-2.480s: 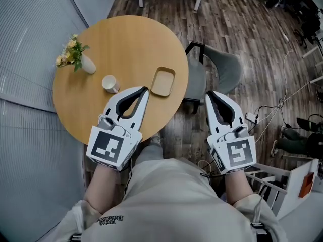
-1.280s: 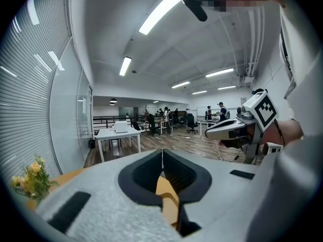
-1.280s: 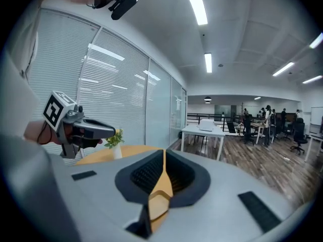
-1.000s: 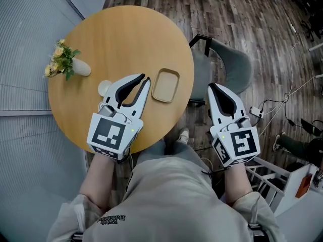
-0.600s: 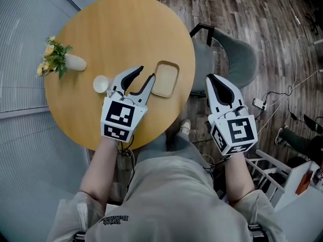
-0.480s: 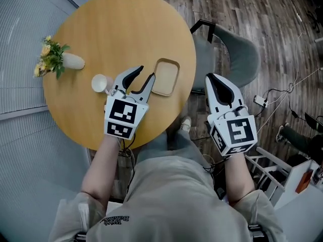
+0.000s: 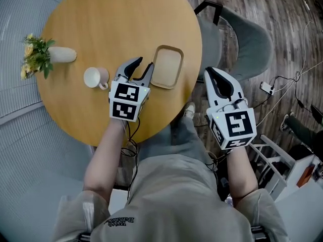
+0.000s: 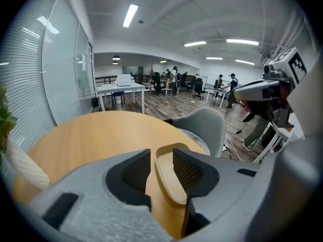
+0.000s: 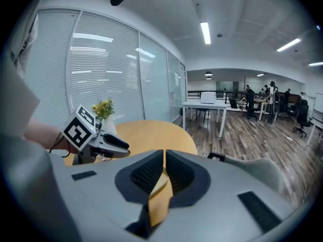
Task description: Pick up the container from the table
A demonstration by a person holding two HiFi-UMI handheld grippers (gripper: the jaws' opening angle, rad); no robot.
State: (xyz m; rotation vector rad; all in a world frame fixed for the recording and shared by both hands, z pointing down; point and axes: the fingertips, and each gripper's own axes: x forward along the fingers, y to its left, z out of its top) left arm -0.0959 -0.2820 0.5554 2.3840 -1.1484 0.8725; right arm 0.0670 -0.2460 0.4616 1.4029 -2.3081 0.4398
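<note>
Left gripper [image 7: 144,63]: jaws wide apart, empty, just beside the tan rounded-rectangular shallow container [image 7: 167,66] | right gripper [image 7: 210,72]: jaws together, empty | container: flat on round wooden table [image 7: 111,29], near its edge

Left gripper [image 7: 144,64] has opened its jaws and dropped close to the container [image 7: 168,67]

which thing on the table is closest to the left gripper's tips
The shallow tan container, right beside the open left gripper; the white cup and flower vase sit farther off.
</note>
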